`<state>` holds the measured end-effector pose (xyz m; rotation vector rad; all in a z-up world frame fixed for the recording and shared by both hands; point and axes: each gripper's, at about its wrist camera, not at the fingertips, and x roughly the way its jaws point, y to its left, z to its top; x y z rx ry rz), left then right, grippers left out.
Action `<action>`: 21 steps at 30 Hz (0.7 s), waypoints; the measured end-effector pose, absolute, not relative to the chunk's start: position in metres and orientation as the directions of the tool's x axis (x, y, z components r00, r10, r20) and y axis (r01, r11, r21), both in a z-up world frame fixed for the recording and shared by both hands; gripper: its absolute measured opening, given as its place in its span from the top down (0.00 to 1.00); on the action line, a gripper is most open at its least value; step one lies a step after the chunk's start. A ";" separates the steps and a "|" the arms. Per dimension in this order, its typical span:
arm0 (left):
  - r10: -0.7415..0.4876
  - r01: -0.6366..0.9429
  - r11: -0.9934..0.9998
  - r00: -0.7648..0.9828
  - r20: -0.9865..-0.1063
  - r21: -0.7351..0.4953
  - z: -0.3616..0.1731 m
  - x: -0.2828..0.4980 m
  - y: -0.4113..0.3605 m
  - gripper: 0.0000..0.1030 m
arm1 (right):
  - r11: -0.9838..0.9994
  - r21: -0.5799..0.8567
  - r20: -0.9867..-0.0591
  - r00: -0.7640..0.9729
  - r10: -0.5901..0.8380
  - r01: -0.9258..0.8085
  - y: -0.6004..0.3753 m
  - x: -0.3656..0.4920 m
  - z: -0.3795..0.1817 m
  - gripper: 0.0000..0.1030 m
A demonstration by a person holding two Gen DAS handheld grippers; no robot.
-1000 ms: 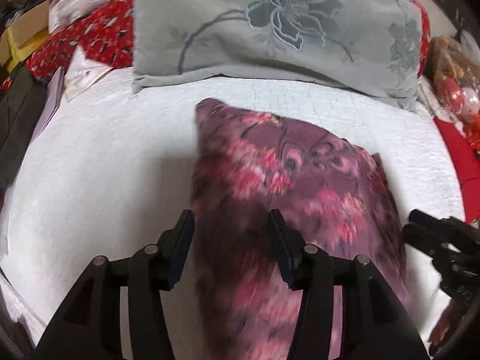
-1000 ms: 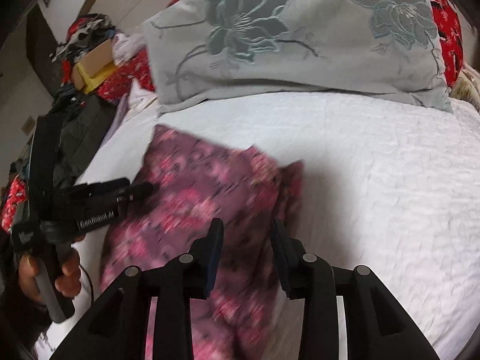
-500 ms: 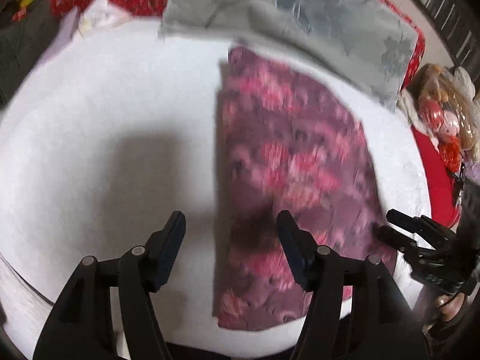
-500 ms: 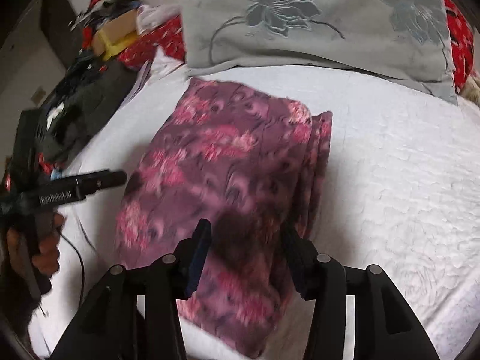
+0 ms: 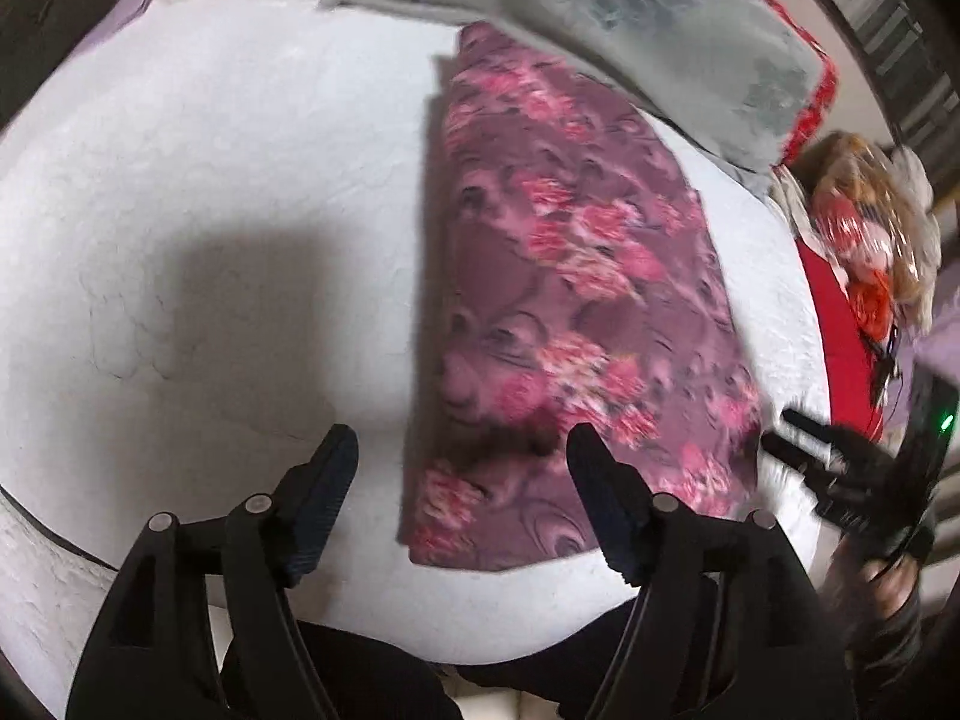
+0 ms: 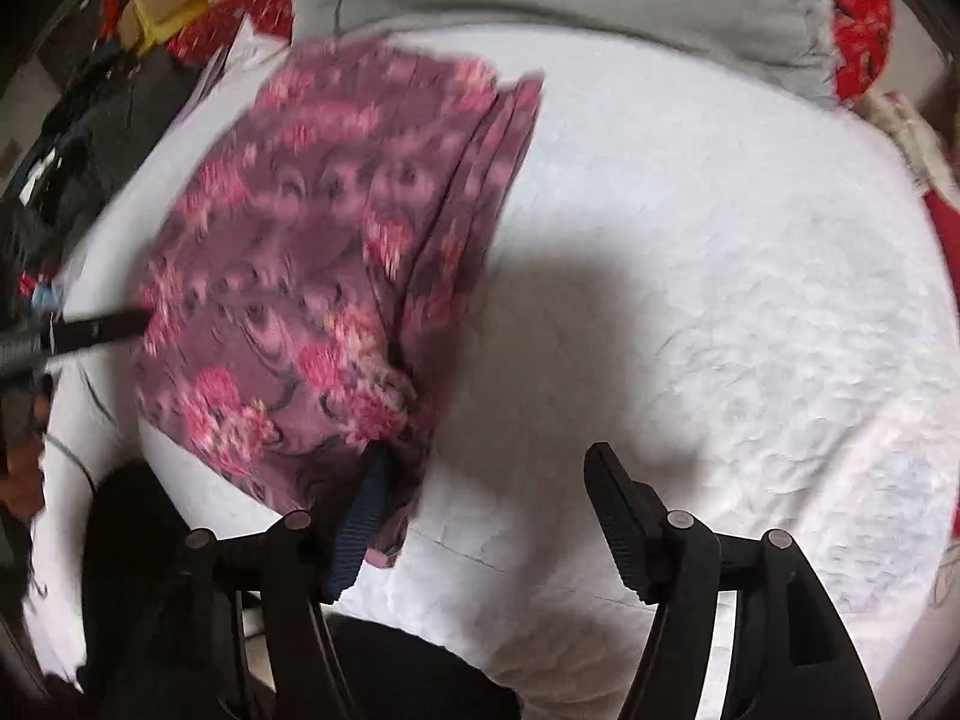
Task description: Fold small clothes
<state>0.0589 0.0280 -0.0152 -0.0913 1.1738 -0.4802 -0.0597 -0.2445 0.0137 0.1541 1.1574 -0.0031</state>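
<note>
A folded purple garment with pink flowers [image 5: 576,312] lies flat on the white bedspread [image 5: 210,240]; it also shows in the right wrist view [image 6: 312,276], with its layered fold edge on its right side. My left gripper [image 5: 462,456] is open and empty, raised above the garment's near left corner. My right gripper [image 6: 486,474] is open and empty, raised above the garment's near right corner. Each gripper shows in the other's view, the right one [image 5: 804,438] and the left one [image 6: 102,327], beside the garment.
A grey pillow with a flower pattern [image 5: 630,18] lies behind the garment, on a red patterned cloth [image 6: 858,18]. Dark clothes and a cardboard box [image 6: 162,6] are piled left of the bed. A wrapped bundle [image 5: 864,240] lies at the right. The bed's near edge is right below me.
Both grippers have let go of the garment, opened wider and pulled back and up. The garment now lies flat and folded on the bedspread.
</note>
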 end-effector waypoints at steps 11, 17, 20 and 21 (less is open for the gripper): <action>-0.298 0.320 0.924 0.258 -0.919 -0.209 -0.035 0.052 0.014 0.30 | 0.995 -0.097 -0.938 0.335 -0.091 -0.001 -0.229 -0.055 0.005 0.22; -0.304 0.227 0.941 0.228 -0.925 -0.253 -0.052 0.058 0.024 0.21 | 0.952 -0.298 -0.932 0.239 -0.272 -0.077 -0.242 -0.072 -0.026 0.06; -0.282 0.242 0.944 0.238 -0.930 -0.225 -0.054 0.055 0.018 0.16 | 0.986 -0.098 -0.954 0.270 -0.132 0.135 -0.278 -0.083 -0.030 0.00; -0.272 0.245 0.946 0.241 -0.932 -0.213 -0.055 0.053 0.018 0.15 | 0.982 -0.045 -0.950 0.297 -0.098 0.181 -0.286 -0.087 -0.030 0.00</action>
